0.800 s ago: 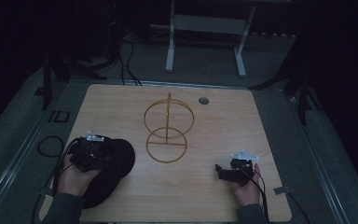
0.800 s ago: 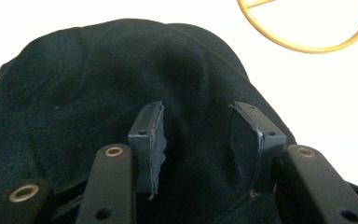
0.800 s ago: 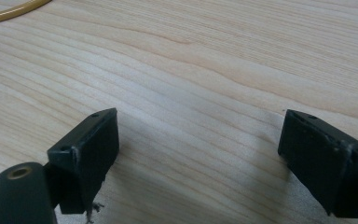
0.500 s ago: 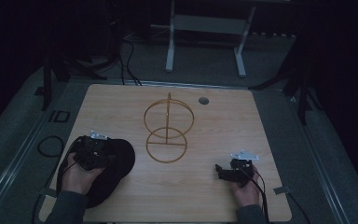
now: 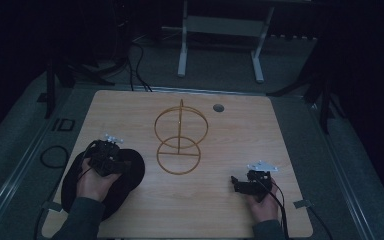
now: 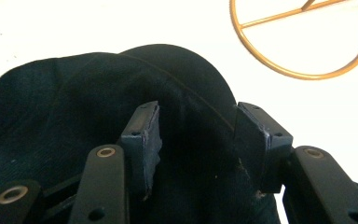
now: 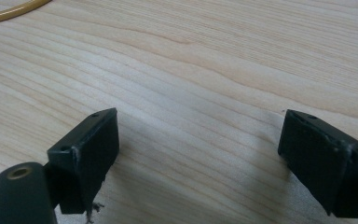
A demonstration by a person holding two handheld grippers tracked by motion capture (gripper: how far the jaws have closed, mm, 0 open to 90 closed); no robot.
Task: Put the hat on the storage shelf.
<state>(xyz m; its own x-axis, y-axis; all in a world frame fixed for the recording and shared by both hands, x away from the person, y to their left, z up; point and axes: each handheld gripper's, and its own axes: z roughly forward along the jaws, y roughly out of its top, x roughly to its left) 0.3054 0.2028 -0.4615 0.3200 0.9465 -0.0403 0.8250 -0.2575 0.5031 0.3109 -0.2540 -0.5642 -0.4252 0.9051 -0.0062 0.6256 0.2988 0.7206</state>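
I see the left gripper (image 6: 193, 140) with jaws spread over the dark fabric cap (image 5: 130, 172), gripping nothing. Right gripper (image 7: 198, 158) jaws released above the light wooden surface (image 5: 230, 150), near the gold wire stand (image 5: 180, 137).

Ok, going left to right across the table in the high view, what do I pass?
Dark cap with the left tongs over it → gold wire stand → small round grommet → right tongs on bare wood.
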